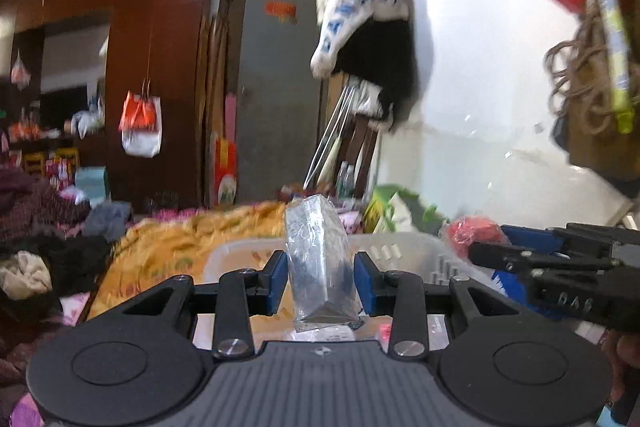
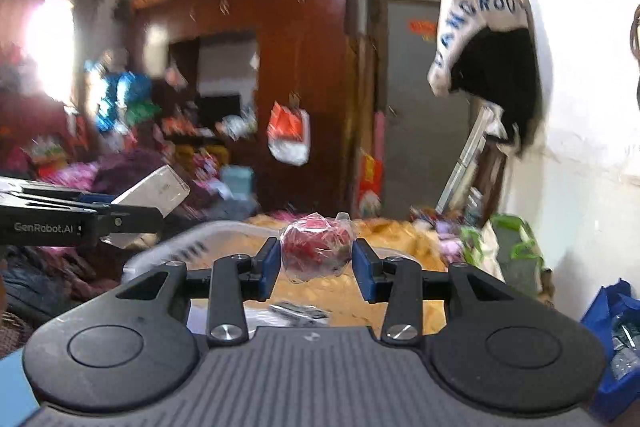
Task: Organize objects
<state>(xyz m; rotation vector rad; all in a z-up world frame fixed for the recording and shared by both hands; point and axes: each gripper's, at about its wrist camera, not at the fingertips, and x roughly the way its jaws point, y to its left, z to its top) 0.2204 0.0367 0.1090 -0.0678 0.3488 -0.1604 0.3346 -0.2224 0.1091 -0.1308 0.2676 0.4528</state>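
My left gripper [image 1: 321, 277] is shut on a clear plastic-wrapped silver box [image 1: 320, 263], held upright above a white plastic basket [image 1: 404, 247]. My right gripper [image 2: 316, 261] is shut on a clear bag of red items [image 2: 316, 247], held above the basket's rim [image 2: 192, 247]. In the left wrist view the right gripper shows at the right with the red bag [image 1: 476, 231]. In the right wrist view the left gripper [image 2: 80, 217] shows at the left, with the silver box [image 2: 156, 191].
An orange patterned blanket [image 1: 180, 247] covers the bed beyond the basket. Piled clothes [image 1: 36, 227] lie at the left. A dark wooden wardrobe [image 1: 160, 67] and grey door [image 1: 276, 87] stand behind. A blue bag [image 2: 616, 339] sits at the right by the white wall.
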